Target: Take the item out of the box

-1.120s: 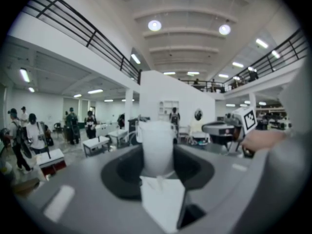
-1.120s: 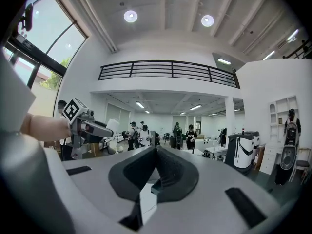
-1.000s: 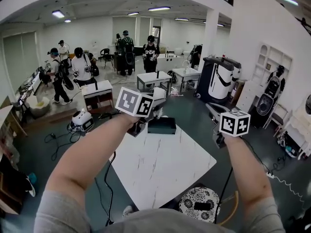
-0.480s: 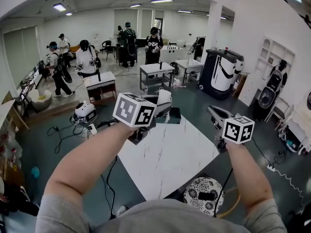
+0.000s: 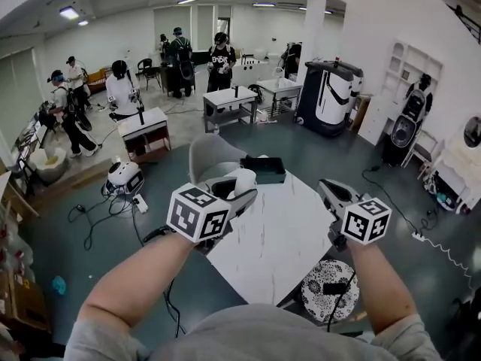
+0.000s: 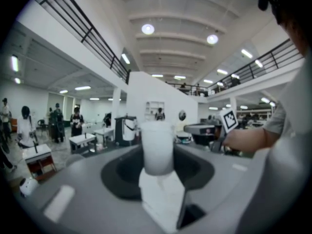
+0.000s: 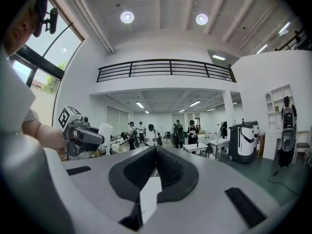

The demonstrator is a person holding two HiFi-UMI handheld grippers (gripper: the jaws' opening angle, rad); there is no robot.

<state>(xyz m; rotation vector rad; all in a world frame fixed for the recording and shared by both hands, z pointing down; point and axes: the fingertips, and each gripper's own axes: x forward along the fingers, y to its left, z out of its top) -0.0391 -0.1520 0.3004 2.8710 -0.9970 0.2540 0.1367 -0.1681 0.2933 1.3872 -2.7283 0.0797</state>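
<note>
My left gripper point(image 5: 239, 188) is shut on a white cylindrical item point(image 5: 245, 180), held up in the air above the white marble table's point(image 5: 282, 239) near left part. In the left gripper view the item point(image 6: 157, 147) stands upright between the jaws. The black box point(image 5: 263, 169) sits open at the table's far edge, beyond and to the right of the item. My right gripper point(image 5: 329, 192) hovers over the table's right edge with its jaws together and nothing in them. The right gripper view shows the left gripper point(image 7: 83, 136) with the white item point(image 7: 104, 132).
A grey chair point(image 5: 209, 156) stands behind the table, and a patterned round stool point(image 5: 333, 292) below its near right corner. Several people point(image 5: 120, 92) and small work tables point(image 5: 229, 105) fill the back of the hall. A black-and-white machine point(image 5: 328, 96) stands at the right.
Both grippers have dropped lower in the head view and come nearer to me. The left gripper, still holding the white item, has moved back from over the black box.
</note>
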